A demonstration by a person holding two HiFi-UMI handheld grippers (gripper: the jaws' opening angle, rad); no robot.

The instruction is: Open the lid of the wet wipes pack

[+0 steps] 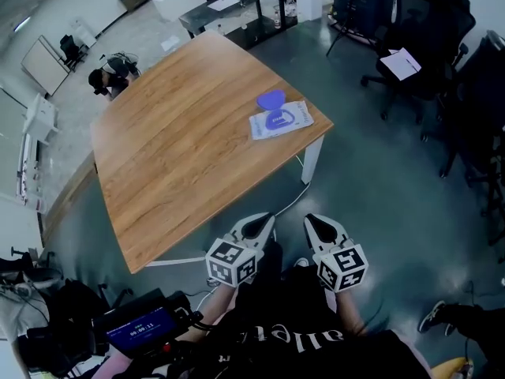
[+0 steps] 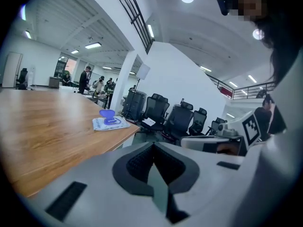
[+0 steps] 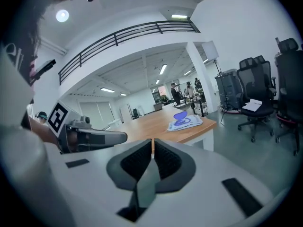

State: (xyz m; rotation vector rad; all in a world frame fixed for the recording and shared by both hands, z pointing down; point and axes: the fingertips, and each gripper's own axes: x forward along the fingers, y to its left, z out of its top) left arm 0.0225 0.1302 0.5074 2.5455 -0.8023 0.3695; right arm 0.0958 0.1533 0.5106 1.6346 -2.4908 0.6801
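Blue device screen [image 1: 140, 326]: about "00:09:11"; shirt lettering [image 1: 304, 339] partly hidden.

— Where does the head view look from?
— From high above the near side of the rectangular light-brown wooden table [image 1: 181, 133], steeply down; the whole top shows, well below it
— And the two gripper views?
— Both ride low, just off that near side and a little above the table top, facing across it. The left gripper view has the table at its left, the right gripper view near its middle
— What do they share?
— All three show the flat white wet wipes pack with the blue lid [image 1: 280, 119] by the table's right-hand corner, well apart from every camera
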